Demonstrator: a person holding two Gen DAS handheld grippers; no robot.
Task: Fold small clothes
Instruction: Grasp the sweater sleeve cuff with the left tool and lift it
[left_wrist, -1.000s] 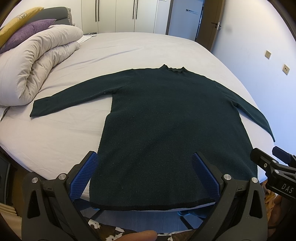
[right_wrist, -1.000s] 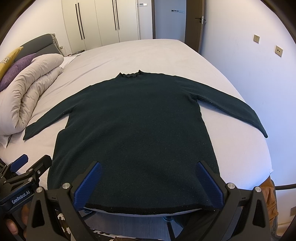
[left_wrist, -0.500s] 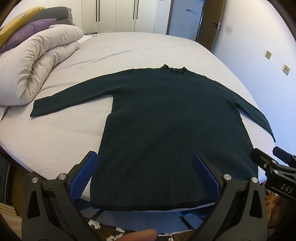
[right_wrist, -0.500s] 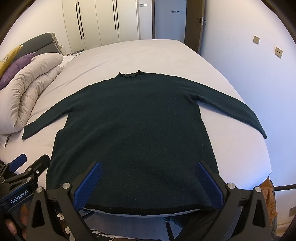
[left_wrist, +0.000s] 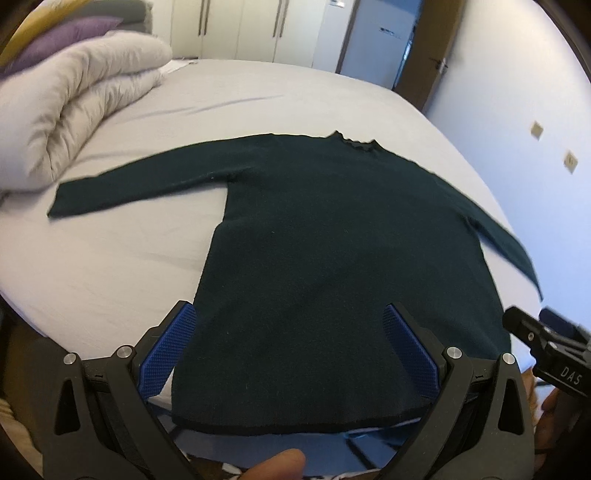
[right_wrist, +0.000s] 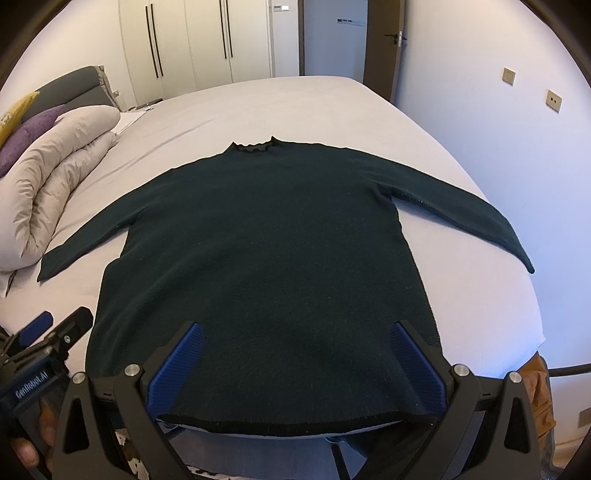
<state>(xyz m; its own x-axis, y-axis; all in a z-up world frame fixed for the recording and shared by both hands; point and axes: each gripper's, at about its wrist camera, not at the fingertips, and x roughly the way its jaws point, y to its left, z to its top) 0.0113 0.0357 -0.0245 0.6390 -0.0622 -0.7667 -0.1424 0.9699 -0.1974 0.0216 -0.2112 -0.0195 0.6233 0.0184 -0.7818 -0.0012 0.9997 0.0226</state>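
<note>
Soft, even daylight, fairly bright; no glare. Left wrist view smeared by motion blur, worst on the rolled duvet (left_wrist: 74, 110) and the wall sockets (left_wrist: 570, 162); right wrist view sharp. Strong fisheye bend, black vignette in the corners of both. The dark sweater (right_wrist: 266, 258) reads near-black, knit texture barely showing. Faint soft shadows in the bed (right_wrist: 277, 107) sheet creases

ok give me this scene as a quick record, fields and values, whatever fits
garment: sweater, dark green, long sleeves
layout: flat on bed, unfolded, sleeves spread out to both sides, collar at the far end
hem: at the near bed edge
left claw: open, empty, above the hem
right claw: open, empty, above the hem
nearby: rolled duvet to the left of the sweater; purple pillow behind it
fold progress: not started
</note>
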